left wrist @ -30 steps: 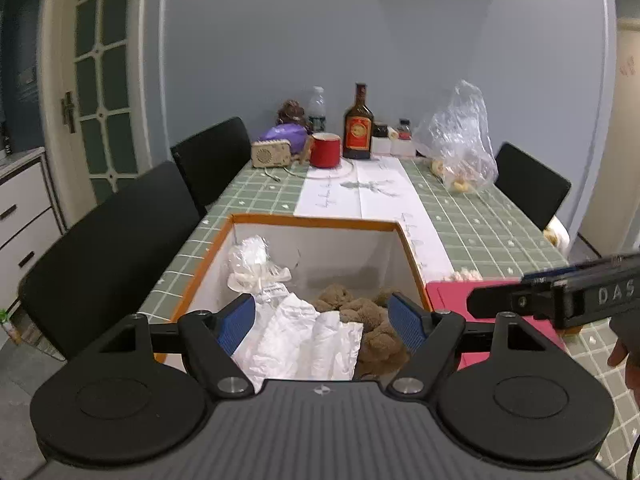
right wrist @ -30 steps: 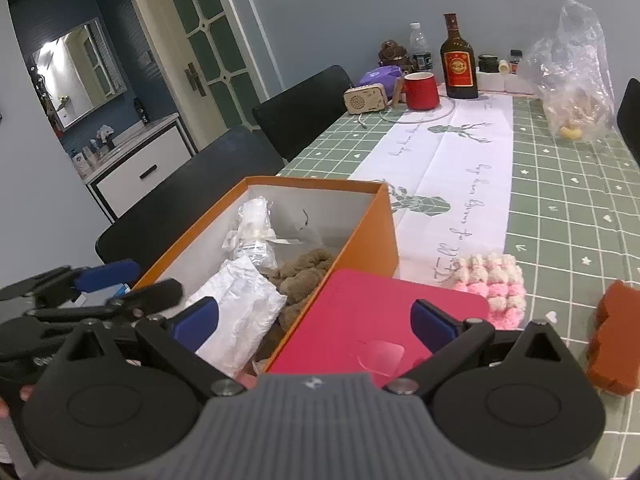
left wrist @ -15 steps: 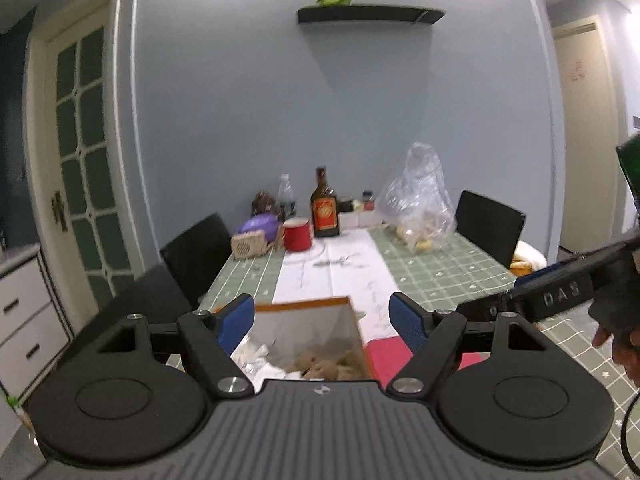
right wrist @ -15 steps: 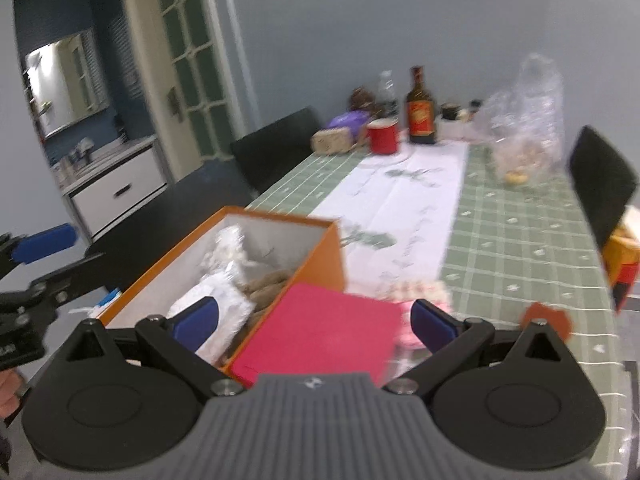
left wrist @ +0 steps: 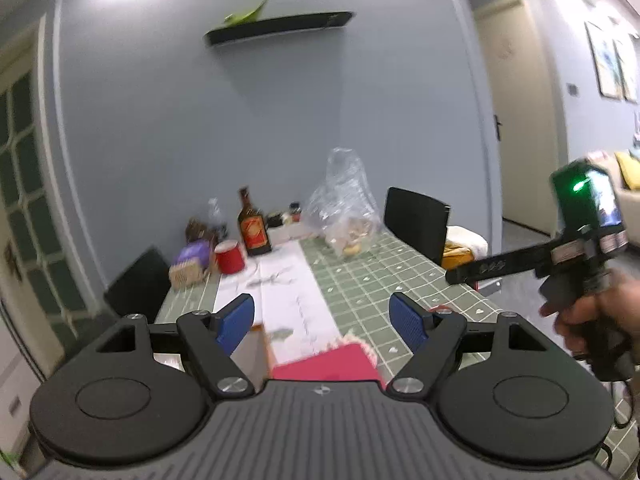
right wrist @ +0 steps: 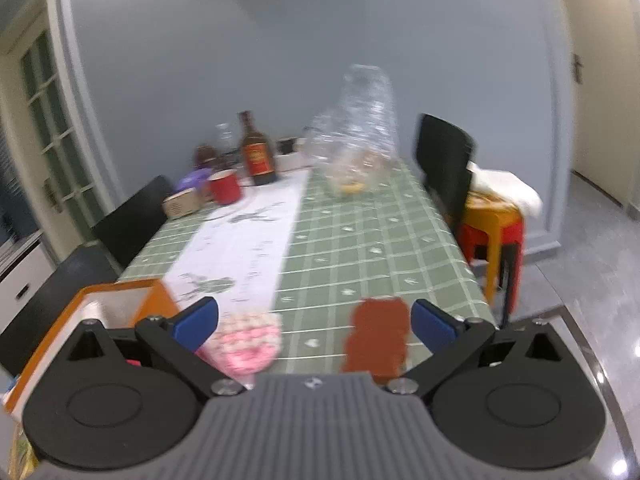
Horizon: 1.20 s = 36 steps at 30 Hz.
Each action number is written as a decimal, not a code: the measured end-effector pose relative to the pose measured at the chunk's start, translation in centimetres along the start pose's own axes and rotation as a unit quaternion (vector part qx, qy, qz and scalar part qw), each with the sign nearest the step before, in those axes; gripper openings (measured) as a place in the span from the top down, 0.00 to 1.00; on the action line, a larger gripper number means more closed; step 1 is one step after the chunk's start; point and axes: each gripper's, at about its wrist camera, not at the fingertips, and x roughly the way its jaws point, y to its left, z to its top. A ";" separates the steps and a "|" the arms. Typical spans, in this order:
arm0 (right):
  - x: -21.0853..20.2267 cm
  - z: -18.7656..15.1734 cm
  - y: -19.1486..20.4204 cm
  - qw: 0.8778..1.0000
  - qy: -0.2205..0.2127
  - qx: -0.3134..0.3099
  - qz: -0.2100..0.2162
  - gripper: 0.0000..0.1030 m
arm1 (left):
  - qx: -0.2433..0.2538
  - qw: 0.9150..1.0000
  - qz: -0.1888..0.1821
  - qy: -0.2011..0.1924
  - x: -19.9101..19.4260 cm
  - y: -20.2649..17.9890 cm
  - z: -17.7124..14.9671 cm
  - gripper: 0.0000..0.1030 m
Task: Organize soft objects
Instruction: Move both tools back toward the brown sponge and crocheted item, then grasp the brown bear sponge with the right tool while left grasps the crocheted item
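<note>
My left gripper (left wrist: 322,320) is open and empty, raised over the near end of the green checked table (left wrist: 384,280). Below it only a corner of the orange box (left wrist: 256,354) and the red lid (left wrist: 324,366) show; the box's inside is hidden. My right gripper (right wrist: 316,324) is open too, low over the table's near right part. A pink-and-white knitted soft thing (right wrist: 248,340) and a rust-brown soft thing (right wrist: 378,336) lie on the cloth under its fingers, untouched. The orange box (right wrist: 120,300) is to its left. A hand holds that gripper (left wrist: 456,276) at the right of the left wrist view.
At the far end stand a brown bottle (right wrist: 258,156), a red mug (right wrist: 224,186), a small radio (right wrist: 180,204) and a clear plastic bag (right wrist: 356,140). Black chairs (right wrist: 442,160) flank the table. Stacked orange and red stools (right wrist: 494,228) with a white cloth stand on the right.
Both views have swung up and to the right. The box's contents have dropped out of the left view. The right gripper has moved from over the red lid to over the two soft things.
</note>
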 end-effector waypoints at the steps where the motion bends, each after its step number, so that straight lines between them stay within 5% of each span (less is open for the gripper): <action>1: 0.5 -0.2 -0.5 1.000 -0.002 0.002 -0.007 0.03 | 0.009 1.000 0.003 0.000 -0.1 -0.5 0.7 0.12; 10: 6.4 -0.7 -3.9 0.996 0.008 0.082 -0.018 0.02 | 0.009 0.999 -0.019 0.038 4.5 -3.8 5.3 0.10; 19: 13.6 -2.5 -3.1 0.995 0.009 0.052 -0.084 0.02 | 0.032 0.990 -0.040 0.128 16.2 -6.1 3.0 0.10; 23: 15.1 -4.4 -4.3 0.994 0.001 0.079 -0.081 0.02 | -0.001 0.985 -0.036 0.167 21.5 -6.0 1.8 0.10; 25: 16.0 -4.8 -4.5 0.994 0.035 0.078 -0.074 0.03 | -0.015 0.981 -0.035 0.190 24.4 -5.9 1.0 0.10; 28: 16.2 -5.5 -4.4 0.994 0.050 0.066 -0.071 0.03 | -0.039 0.971 -0.019 0.234 28.4 -5.4 -0.3 0.11; 32: 16.7 -6.1 -5.4 0.992 0.068 0.090 -0.058 0.02 | -0.085 0.942 -0.006 0.326 33.5 -3.7 -2.0 0.19; 36: 17.2 -6.3 -5.8 0.990 0.077 0.096 -0.063 0.03 | -0.119 0.924 0.026 0.361 36.1 -2.6 -3.8 0.19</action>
